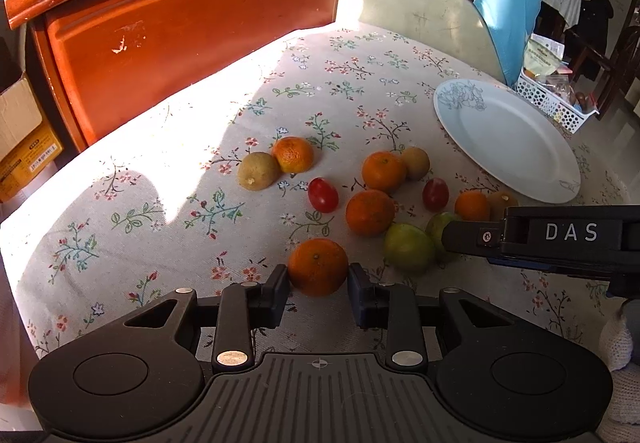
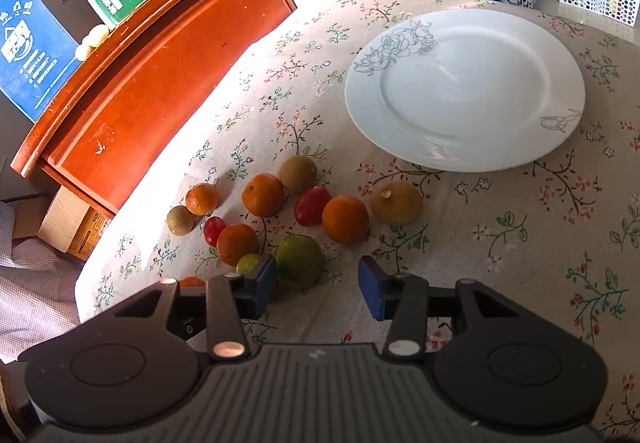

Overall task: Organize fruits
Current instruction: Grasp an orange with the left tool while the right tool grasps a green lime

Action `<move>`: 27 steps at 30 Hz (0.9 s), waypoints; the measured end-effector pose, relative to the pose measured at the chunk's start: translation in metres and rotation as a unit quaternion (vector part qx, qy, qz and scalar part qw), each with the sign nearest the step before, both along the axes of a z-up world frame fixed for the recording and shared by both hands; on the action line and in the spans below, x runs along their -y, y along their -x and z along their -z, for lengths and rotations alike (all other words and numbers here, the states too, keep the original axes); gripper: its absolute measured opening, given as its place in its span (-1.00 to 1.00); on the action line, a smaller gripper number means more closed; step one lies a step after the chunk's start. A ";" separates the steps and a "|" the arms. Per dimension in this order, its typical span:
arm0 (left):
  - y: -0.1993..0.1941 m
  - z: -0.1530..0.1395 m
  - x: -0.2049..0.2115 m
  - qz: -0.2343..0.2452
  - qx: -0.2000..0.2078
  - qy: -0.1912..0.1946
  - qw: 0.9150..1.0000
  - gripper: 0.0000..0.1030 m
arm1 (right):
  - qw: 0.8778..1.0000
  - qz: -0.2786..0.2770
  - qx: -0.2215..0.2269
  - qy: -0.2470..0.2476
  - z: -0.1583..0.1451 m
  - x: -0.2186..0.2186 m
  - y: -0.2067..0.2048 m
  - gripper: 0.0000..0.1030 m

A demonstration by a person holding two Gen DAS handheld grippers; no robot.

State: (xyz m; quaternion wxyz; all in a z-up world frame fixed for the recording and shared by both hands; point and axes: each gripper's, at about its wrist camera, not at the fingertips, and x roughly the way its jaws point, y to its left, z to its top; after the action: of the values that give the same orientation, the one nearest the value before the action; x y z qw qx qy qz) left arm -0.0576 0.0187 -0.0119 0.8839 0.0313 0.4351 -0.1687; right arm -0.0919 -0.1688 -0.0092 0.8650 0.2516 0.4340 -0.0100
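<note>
Though the left gripper (image 1: 319, 285) has its fingers (image 1: 277, 293) on both sides of an orange (image 1: 317, 266), I can't tell whether the pads touch the skin or sit just off it; looks like a light hold at best. Risk: round fruit, so an uneven squeeze could pop it fwd out of the fingers and roll it across the table (image 1: 168, 147) into the others.

Right of that, a green fruit (image 1: 409, 246) lies near it. The right gripper (image 2: 318, 285) hangs w/ fingers (image 2: 260, 289) spread and nothing between them; its left finger is just beside the big green fruit (image 2: 299, 260) and a small green one (image 2: 249, 263). A sideways nudge there could scatter the cluster, incl. the two tomatoes (image 2: 312, 205), toward the table edge.

The plate (image 2: 464, 147) holds nothing yet, so the sorting looks barely begun; plate is well apart from the held orange, a long carry.

Hard to see: in the left view the right gripper's arm covers part of one green fruit and a brownish one behind. In the right view an orange bit peeks from under the left finger, mostly hidden. Strong sun washes out the far-left cloth.
</note>
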 end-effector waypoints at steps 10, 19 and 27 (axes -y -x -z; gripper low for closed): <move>0.002 0.001 0.002 0.000 0.003 -0.006 1.000 -0.43 | 1.000 -0.002 0.013 -0.024 0.005 -0.002 -0.005 -0.27; 0.001 0.000 0.003 -0.009 0.000 -0.012 1.000 -0.44 | 1.000 -0.016 0.012 -0.006 0.002 -0.008 -0.006 -0.44; -0.003 -0.019 0.011 0.002 0.005 0.005 1.000 -0.44 | 1.000 -0.014 0.007 0.017 -0.014 0.003 -0.003 -0.44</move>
State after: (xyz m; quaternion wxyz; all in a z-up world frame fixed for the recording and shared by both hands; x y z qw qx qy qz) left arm -0.0544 0.0077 0.0073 0.8860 0.0288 0.4295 -0.1721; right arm -0.0885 -0.1714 0.0050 0.8724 0.2304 0.4310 -0.0036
